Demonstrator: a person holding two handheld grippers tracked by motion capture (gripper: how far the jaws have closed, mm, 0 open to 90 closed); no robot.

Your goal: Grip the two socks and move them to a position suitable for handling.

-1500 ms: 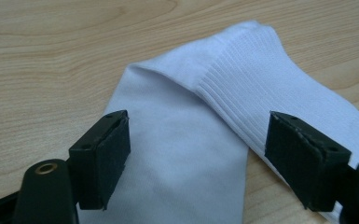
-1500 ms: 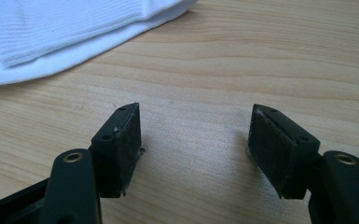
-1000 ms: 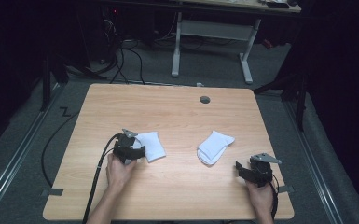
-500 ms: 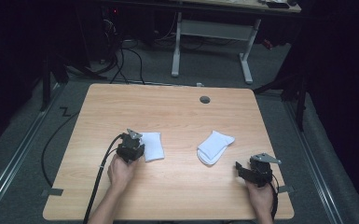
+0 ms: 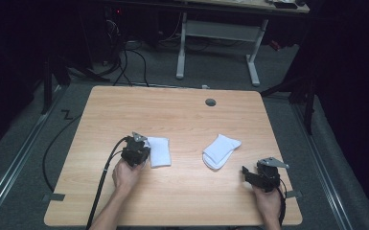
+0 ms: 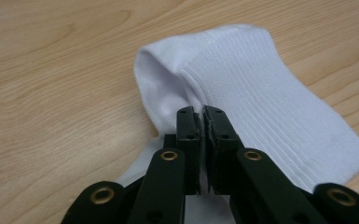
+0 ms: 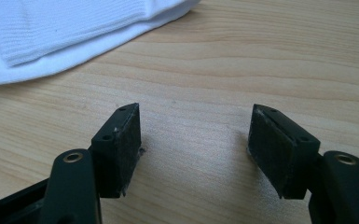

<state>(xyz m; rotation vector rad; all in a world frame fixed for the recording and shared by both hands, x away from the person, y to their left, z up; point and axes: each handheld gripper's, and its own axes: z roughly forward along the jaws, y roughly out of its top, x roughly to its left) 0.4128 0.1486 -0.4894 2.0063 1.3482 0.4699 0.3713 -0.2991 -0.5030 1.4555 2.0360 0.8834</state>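
Note:
Two white socks lie on the wooden table [image 5: 182, 120]. The left sock [image 5: 159, 151] [image 6: 270, 98] is folded flat left of centre. My left gripper [image 5: 141, 154] [image 6: 202, 112] is shut on its ribbed cuff edge, the cloth pinched between the jaws. The right sock [image 5: 220, 151] [image 7: 65, 28] lies folded right of centre. Near the front right edge my right gripper [image 5: 247, 173] [image 7: 193, 140] stands open over bare wood, a short way from that sock, with nothing between its fingers.
A small grey round cap [image 5: 211, 102] is set in the table near its far edge. A black cable [image 5: 100, 184] trails from the left gripper off the front edge. Behind the table stand a white desk frame [image 5: 218, 33] and floor cables.
The left gripper has slid right along the table with the left sock's edge in its jaws, and the sock now lies more compactly folded. The right gripper has stayed put.

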